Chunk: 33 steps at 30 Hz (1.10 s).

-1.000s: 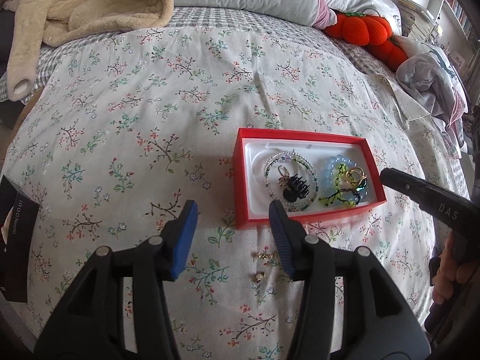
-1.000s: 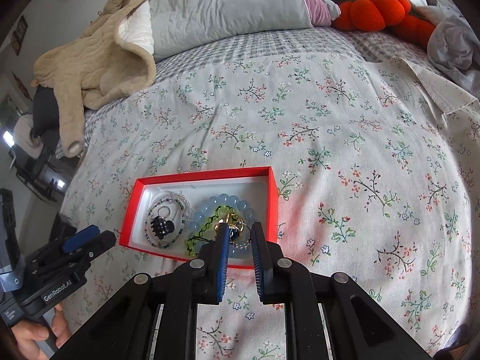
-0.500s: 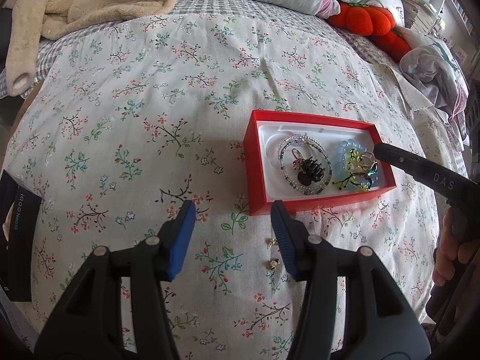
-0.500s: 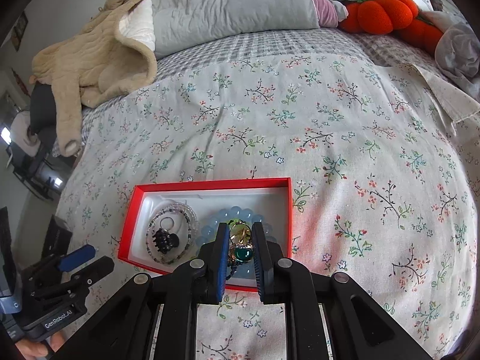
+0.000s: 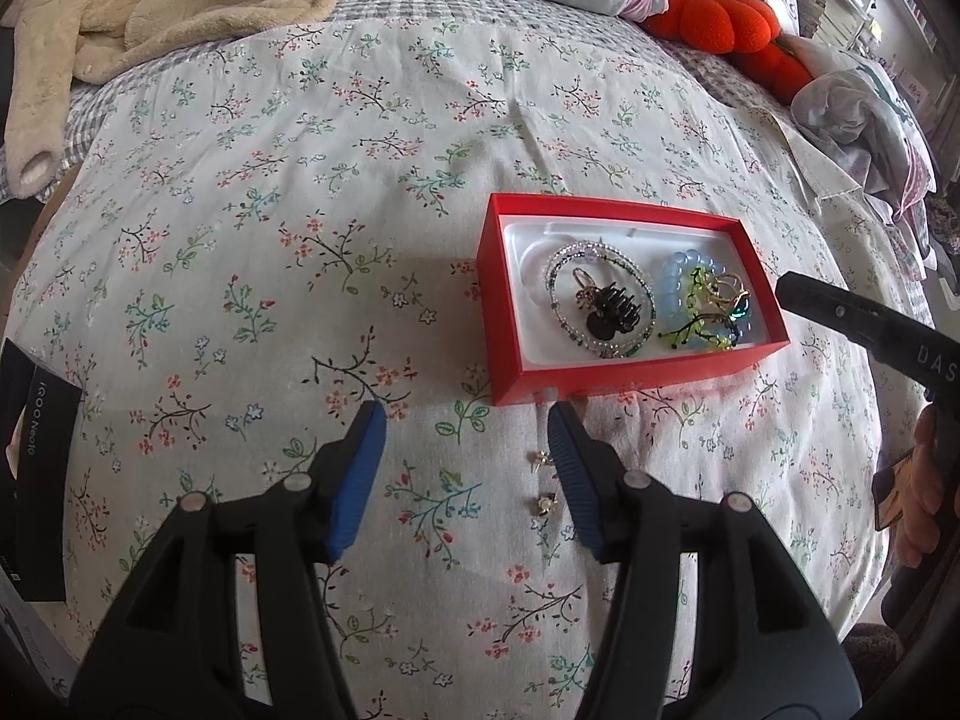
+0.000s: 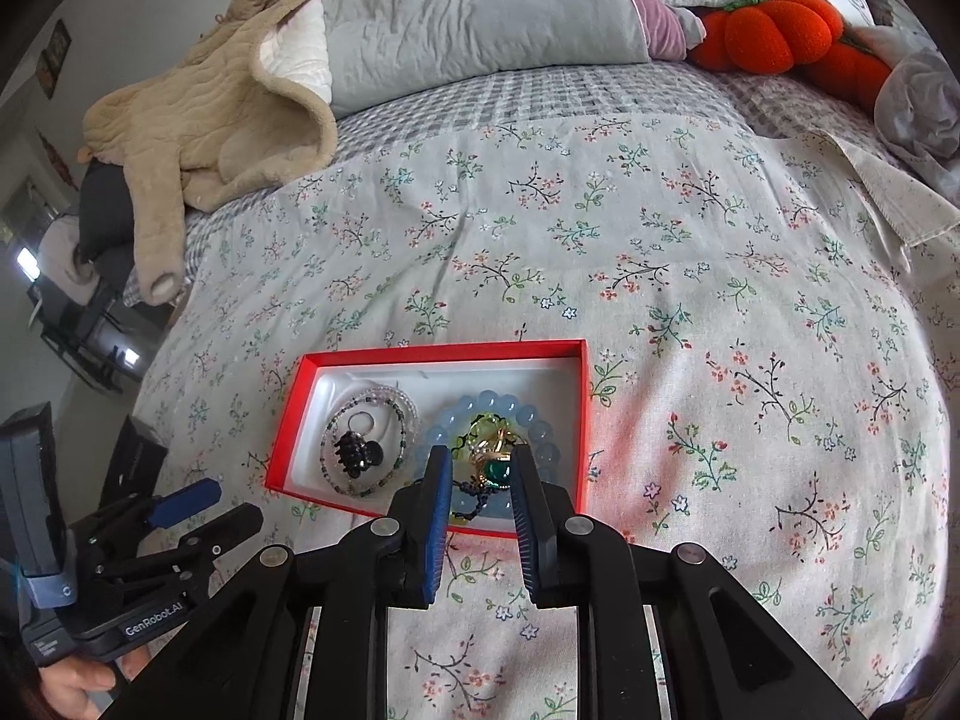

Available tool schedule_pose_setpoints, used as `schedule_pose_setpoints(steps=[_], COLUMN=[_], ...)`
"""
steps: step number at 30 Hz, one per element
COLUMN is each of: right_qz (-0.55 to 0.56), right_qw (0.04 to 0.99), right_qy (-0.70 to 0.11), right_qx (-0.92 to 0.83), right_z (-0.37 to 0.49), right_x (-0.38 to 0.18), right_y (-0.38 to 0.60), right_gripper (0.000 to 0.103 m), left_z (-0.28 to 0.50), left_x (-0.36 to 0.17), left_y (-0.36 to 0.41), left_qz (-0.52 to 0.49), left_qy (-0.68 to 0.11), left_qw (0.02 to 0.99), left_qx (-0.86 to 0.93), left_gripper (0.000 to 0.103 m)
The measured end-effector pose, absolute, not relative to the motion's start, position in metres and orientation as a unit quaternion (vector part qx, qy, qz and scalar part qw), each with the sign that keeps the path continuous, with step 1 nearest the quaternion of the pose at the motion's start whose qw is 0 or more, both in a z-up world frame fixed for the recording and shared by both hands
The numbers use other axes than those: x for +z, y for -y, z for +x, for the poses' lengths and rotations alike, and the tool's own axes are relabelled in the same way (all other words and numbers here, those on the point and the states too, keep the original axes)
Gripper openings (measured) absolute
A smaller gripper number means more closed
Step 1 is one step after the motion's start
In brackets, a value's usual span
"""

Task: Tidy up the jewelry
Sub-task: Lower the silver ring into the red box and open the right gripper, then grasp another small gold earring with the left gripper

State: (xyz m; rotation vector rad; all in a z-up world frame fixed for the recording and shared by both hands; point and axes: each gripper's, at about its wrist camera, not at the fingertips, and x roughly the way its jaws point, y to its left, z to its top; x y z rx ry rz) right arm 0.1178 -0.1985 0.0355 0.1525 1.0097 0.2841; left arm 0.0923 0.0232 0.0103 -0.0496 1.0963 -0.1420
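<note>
A red box with a white liner lies on the floral bedspread. It holds a beaded bracelet, a black hair claw, a pale blue bead bracelet and a gold piece with a green stone. My right gripper hovers over the box's right end. Its jaws are opening and the gold piece lies between the tips, untouched by the pads. Two small gold earrings lie on the bedspread in front of the box. My left gripper stands open above them, its jaws still widening and holding nothing.
A beige fleece garment, a grey pillow and an orange pumpkin plush lie at the bed's far end. A black phone box sits at the left edge. Crumpled cloth is piled far right.
The right jaws have spread apart over the box, leaving the gold piece with the green stone on the blue bracelet. The left jaws have widened a little.
</note>
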Motion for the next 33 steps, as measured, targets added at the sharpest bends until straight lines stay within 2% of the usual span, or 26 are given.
schedule_pose_setpoints(steps=[2, 3, 4, 6, 13, 22, 28, 33], right_qz=[0.064, 0.062, 0.06, 0.052, 0.035, 0.011, -0.009, -0.007], right_qw=[0.863, 0.863, 0.864, 0.866, 0.857, 0.838, 0.831, 0.825], right_qy=[-0.482, -0.482, -0.481, -0.477, -0.495, -0.529, -0.542, -0.551], right_qx=[0.137, 0.138, 0.138, 0.137, 0.14, 0.13, 0.125, 0.123], right_z=[0.111, 0.108, 0.105, 0.098, 0.081, 0.067, 0.06, 0.056], right_x=[0.036, 0.036, 0.036, 0.036, 0.023, -0.008, -0.022, -0.029], right_y=[0.199, 0.199, 0.199, 0.199, 0.197, 0.197, 0.202, 0.207], right_gripper=[0.029, 0.037, 0.053, 0.061, 0.067, 0.069, 0.069, 0.069], left_z=[0.09, 0.089, 0.088, 0.086, 0.077, 0.063, 0.055, 0.053], left_x=[0.01, 0.009, 0.008, 0.005, -0.014, -0.039, -0.046, -0.052], left_y=[-0.022, -0.022, -0.022, -0.021, -0.015, -0.011, -0.001, 0.007], left_qz=[-0.02, -0.019, -0.019, -0.02, 0.004, 0.028, 0.056, 0.072], left_qy=[-0.521, -0.522, -0.523, -0.527, -0.544, -0.55, -0.523, -0.508], left_qw=[0.851, 0.85, 0.849, 0.846, 0.834, 0.825, 0.834, 0.838], left_qx=[-0.068, -0.069, -0.07, -0.074, -0.092, -0.13, -0.169, -0.187], left_gripper=[0.063, 0.065, 0.065, 0.067, 0.07, 0.07, 0.07, 0.053])
